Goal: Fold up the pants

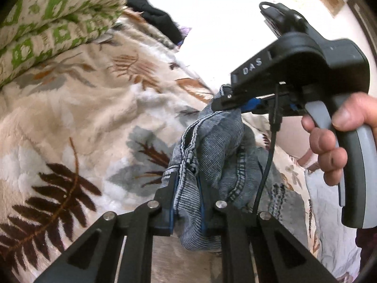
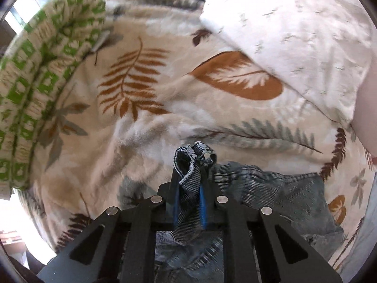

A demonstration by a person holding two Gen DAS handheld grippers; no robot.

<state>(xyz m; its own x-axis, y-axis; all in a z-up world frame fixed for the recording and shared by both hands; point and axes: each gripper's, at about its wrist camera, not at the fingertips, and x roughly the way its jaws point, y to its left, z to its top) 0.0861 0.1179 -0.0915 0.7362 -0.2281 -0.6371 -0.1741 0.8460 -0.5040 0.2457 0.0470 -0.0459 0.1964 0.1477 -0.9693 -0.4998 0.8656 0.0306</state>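
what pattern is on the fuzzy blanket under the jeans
Cream fuzzy blanket printed with brown, orange and grey fern leaves; clearest in the right wrist view.

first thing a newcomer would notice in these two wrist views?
The grey-blue pants, bunched and pinched at two spots: the left tool is shut on a hem at bottom centre of its view, and the right tool, held by a hand at right, clamps another edge just above. Behind them spreads a cream blanket printed with brown and grey fern leaves, with a green-patterned quilt folded at upper left.
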